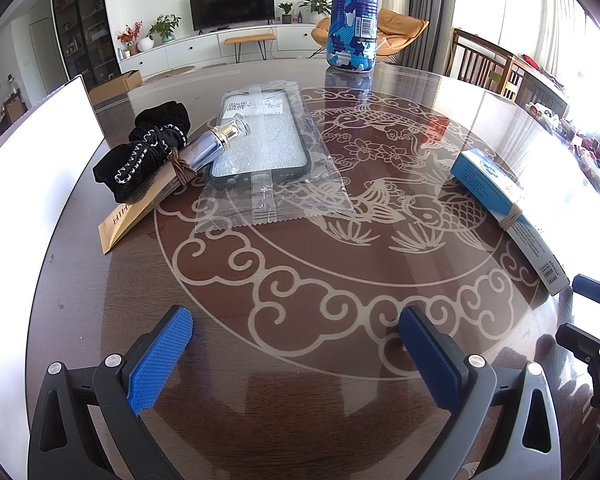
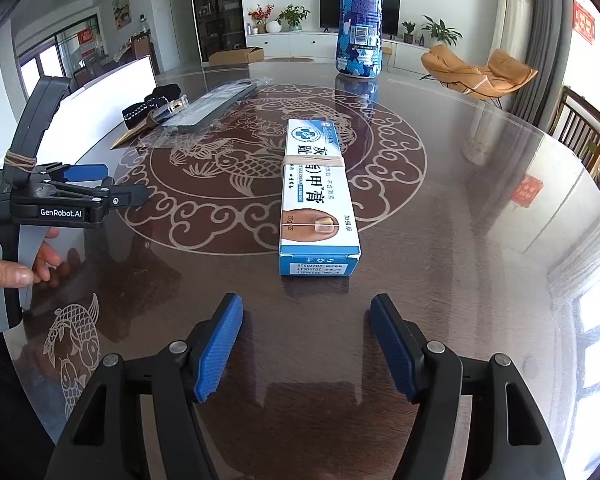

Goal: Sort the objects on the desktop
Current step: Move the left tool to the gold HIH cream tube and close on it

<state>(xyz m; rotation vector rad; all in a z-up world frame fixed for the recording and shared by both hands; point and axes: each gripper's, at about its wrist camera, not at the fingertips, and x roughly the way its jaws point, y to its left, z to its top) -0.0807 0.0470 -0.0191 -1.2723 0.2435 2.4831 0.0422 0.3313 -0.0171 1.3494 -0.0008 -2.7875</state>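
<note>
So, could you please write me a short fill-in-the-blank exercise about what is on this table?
1. The right gripper has its jaws ____, with nothing between them.
2. A rubber band is wrapped around the cream ____.
3. The phone case lies sealed inside a clear ____.
4. The camouflage bottle stands ____.

Missing words: open; box; bag; upright

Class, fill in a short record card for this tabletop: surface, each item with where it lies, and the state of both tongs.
Surface: round dark table with a pale fish pattern
Ointment box: flat, a rubber band around it, just ahead of the right tongs
Bottle: blue camouflage label, upright at the far edge
Phone case: in clear wrap, far left
Perfume bottle: lying beside the case
Black cloth bundle: leftmost
Left tongs: open, empty
Right tongs: open, empty
</note>
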